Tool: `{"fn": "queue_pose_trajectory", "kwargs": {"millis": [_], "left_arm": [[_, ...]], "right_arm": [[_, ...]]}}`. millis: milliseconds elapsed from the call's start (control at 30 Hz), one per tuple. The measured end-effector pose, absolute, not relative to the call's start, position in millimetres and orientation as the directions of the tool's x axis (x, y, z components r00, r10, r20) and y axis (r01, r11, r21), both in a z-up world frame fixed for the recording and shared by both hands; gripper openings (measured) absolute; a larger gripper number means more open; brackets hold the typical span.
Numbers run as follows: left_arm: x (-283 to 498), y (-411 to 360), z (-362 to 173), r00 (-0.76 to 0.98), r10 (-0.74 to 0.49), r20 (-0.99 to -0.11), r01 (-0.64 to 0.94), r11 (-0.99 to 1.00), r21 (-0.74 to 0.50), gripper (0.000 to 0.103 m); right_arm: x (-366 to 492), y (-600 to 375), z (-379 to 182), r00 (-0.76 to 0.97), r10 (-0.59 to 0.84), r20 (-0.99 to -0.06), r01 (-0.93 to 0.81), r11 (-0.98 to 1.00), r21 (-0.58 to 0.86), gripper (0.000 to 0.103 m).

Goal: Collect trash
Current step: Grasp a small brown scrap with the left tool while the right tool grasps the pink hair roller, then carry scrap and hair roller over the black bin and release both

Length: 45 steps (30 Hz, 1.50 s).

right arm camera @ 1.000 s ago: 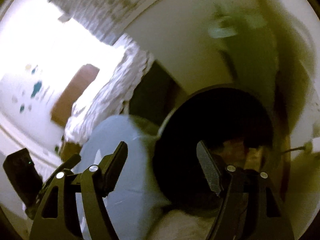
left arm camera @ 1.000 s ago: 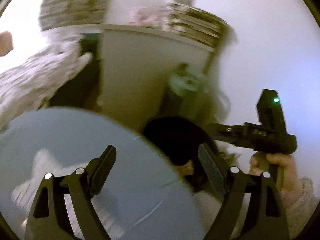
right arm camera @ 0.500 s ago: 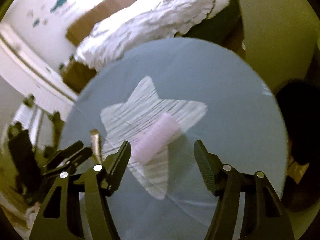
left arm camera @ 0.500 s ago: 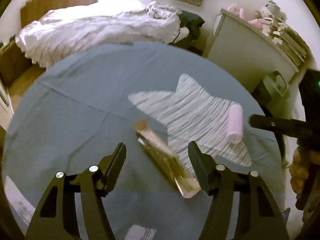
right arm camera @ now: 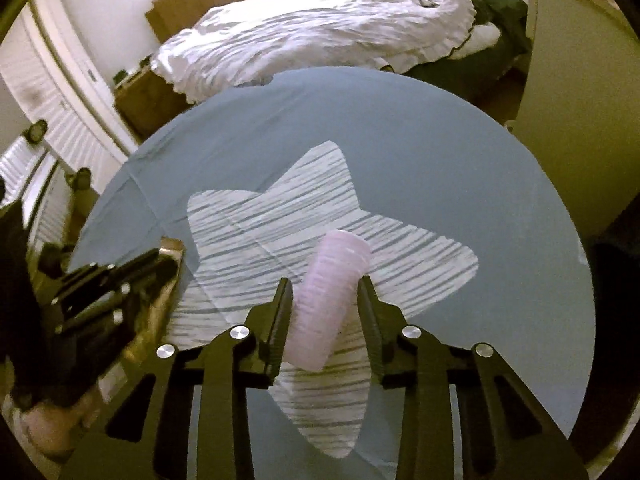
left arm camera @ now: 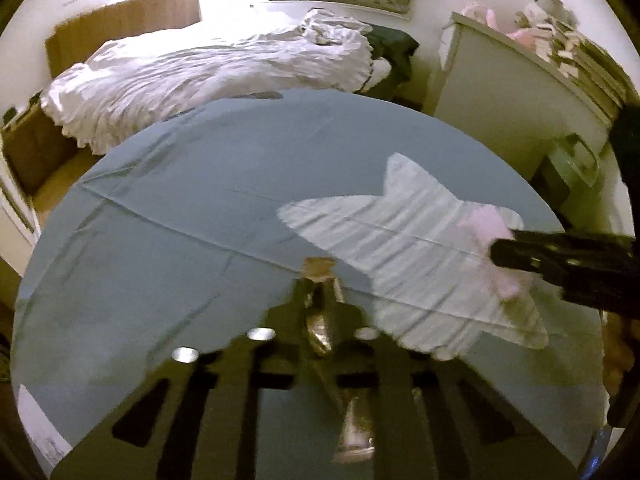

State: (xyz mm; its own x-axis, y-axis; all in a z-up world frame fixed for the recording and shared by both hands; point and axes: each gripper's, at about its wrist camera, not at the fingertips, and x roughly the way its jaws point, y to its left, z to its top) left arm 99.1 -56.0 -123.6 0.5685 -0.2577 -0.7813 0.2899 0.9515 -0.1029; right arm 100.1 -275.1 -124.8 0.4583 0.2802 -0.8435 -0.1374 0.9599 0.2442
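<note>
A shiny gold snack wrapper [left arm camera: 318, 320] lies on the round blue table [left arm camera: 180, 208]. My left gripper [left arm camera: 318, 312] is shut on the wrapper, whose ends stick out front and back. A pale pink ribbed paper cup [right arm camera: 332, 296] lies on its side on the white striped star mat [right arm camera: 280, 220]. My right gripper [right arm camera: 324, 300] is closed around the cup, both pads touching its sides. The cup also shows in the left wrist view [left arm camera: 486, 220], partly behind the right gripper's fingers [left arm camera: 560, 256]. The left gripper [right arm camera: 120, 280] shows at the left of the right wrist view.
An unmade bed with white bedding [left arm camera: 208, 60] stands beyond the table. A white cabinet [left arm camera: 516, 92] with stacked things on top is at the right. A green bin [left arm camera: 576, 156] stands beside it. A radiator [right arm camera: 44, 152] is at the left.
Both grippers swung from the dark bin back over the table, came down and closed: the left on the gold wrapper, the right around the pink cup.
</note>
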Motion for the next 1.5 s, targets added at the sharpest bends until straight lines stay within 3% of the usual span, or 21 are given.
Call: {"fn": "queue_pose_trajectory", "kwargs": {"millis": [233,367,700,867,1167,1500], "left_arm": [[105,-33,-116,0.511,-0.425,-0.747,0.327,0.9,-0.289,0.005],[101,-56,-92,0.504,-0.494,-0.709,0.413,0.858,-0.305,0.005],[102,-192,-43,0.384,-0.684,-0.621,0.645,0.679,-0.349,0.005],[101,-271,-45,0.277,-0.741,-0.611,0.723,0.58,-0.376,0.005],[102,-367,-73,0.151,-0.75,-0.644,0.785,0.487,-0.384,0.005],[103,-392,-93,0.109,-0.721,-0.684,0.798,0.474,-0.372,0.008]], "right_arm": [[77,-318,-111,0.515,0.366,-0.775,-0.096,0.923,0.373,0.032],[57,-355,-99,0.575,0.373,-0.728,-0.047,0.904,0.426,0.032],[-7,-486,-90,0.734,0.198,-0.65,0.211,0.843,0.496,0.032],[-42,-549,-97,0.763,0.074,-0.642,0.341,0.797,0.498,0.032],[-73,-599,-131,0.751,0.006,-0.661,0.449,0.73,0.516,0.032],[-72,-610,-152,0.739,0.03,-0.673,0.464,0.7,0.542,0.032]]}}
